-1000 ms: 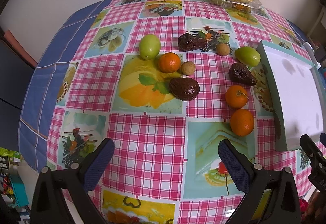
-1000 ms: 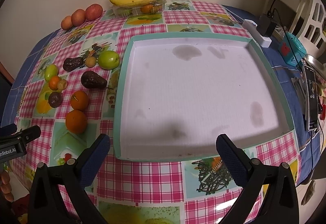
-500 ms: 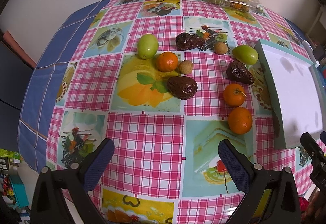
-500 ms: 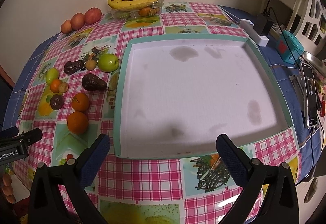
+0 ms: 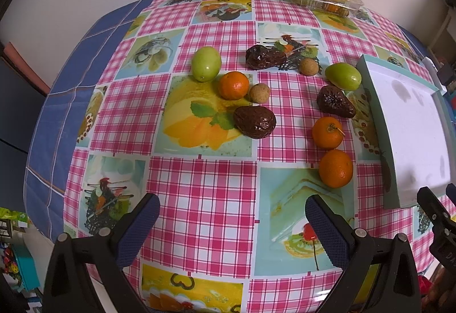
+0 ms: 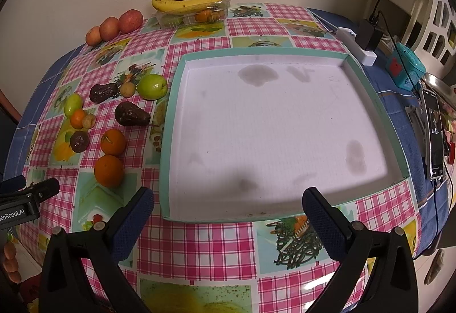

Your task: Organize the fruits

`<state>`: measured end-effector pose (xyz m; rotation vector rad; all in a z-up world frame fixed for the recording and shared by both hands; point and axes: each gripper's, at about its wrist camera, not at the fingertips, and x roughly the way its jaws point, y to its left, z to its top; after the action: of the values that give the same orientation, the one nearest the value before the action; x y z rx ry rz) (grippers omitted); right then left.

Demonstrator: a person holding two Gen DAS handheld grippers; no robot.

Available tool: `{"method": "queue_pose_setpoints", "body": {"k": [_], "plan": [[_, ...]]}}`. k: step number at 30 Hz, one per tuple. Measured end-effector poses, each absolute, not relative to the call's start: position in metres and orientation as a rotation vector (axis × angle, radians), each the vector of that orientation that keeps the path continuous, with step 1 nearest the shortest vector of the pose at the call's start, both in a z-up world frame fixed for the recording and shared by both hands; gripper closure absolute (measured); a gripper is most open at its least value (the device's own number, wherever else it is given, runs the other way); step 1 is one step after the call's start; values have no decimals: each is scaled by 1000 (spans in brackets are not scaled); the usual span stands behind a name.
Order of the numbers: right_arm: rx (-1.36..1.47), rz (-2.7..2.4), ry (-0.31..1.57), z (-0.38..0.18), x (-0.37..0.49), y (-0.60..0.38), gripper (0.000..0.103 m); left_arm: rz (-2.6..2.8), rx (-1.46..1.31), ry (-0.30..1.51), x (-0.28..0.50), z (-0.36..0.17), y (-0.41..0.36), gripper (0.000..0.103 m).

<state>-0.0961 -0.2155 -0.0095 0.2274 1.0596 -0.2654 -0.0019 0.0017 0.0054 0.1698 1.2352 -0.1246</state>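
Nearby, oranges (image 5: 335, 168) beside tray (image 5: 373, 102).

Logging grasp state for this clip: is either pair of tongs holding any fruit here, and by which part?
Nothing is held. The left tongs and right tongs are both open, above the checked tablecloth.

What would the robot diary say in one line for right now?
stage: start, no fruit picked | left tongs: open, empty | right tongs: open, empty | tray: empty | nearest fruit: orange beside tray
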Motion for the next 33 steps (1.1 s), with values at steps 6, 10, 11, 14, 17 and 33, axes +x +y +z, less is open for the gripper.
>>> {"method": "queue_pose_setpoints", "body": {"k": [6, 10, 11, 14, 17, 33], "plan": [[215, -254, 1068, -11, -95, -214, 0, -124, 170, 1236, -2, 5, 2, 0], [210, -251, 1072, -11, -94, -213, 0, -123, 168, 1235, -2, 5, 2, 0], [210, -251, 1073, -11, -93, -212, 0, -122, 168, 1235, -2, 5, 2, 0], [210, -251, 1074, -11, -93, -212, 0, -124, 169, 1234, -2, 5, 2, 0], [211, -250, 1076, -11, -93, -213, 0, -123, 169, 1233, -3, 6, 3, 0], [199, -243, 1082, -11, -91, -211, 0, -84, 99, 1108, 0, 31, 17, 0]]}}
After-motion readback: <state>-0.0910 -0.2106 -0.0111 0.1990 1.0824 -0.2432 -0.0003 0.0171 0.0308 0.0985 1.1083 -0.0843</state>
